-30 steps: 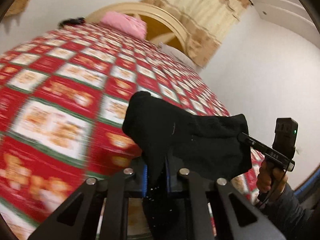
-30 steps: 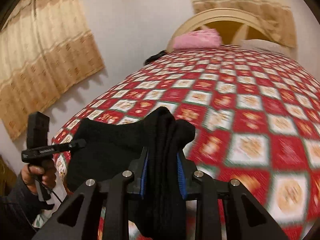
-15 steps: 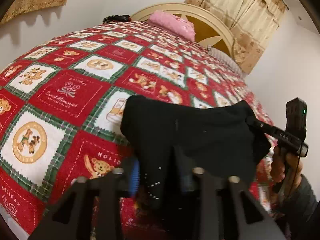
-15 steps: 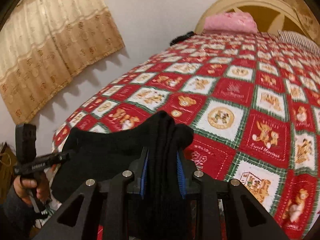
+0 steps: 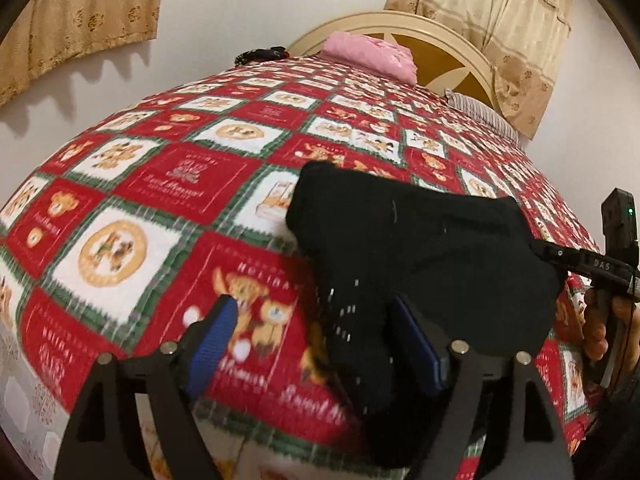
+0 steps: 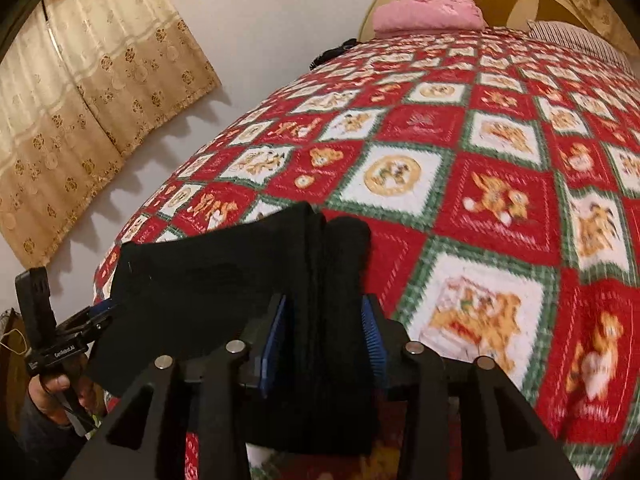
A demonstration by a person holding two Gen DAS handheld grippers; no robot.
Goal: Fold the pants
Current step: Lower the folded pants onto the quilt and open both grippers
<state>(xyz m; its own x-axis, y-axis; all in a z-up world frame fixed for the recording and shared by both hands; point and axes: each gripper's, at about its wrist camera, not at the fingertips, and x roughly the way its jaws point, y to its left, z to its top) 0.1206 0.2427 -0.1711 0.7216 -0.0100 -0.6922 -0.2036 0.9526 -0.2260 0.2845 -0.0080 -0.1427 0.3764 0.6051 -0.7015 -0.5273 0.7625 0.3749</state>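
Two grippers share one folded bundle of black pants (image 5: 420,248) near the foot edge of the bed, over a red, white and green bedspread (image 5: 168,184). Nearest in the left wrist view, the left gripper (image 5: 320,344) has its blue pads spread wide and its jaws are opening; the left pad (image 5: 212,340) stands clear over the bedspread, while the cloth lies against the right one, so nothing is pinched. In the right wrist view the right gripper (image 6: 320,344) has a thick fold of the pants between its blue pads (image 6: 372,340); its jaws are opening too, and the pads sit at the cloth's sides, though I cannot tell whether they press on it. The rest of the pants spreads across the bedspread's near corner between the tools.

The nearest red square reads "HOLIDAY" above two bears, with a blurred script line below. The other gripper's bar bears white lettering too small to read, with a hand (image 6: 48,392) on its grip.

Farther off, a pink pillow (image 5: 368,56) and a striped one (image 5: 480,112) lie at the head edge by a cream headboard (image 5: 452,40), a dark item (image 5: 260,54) at the far left corner, beige curtains (image 6: 92,112) on the wall
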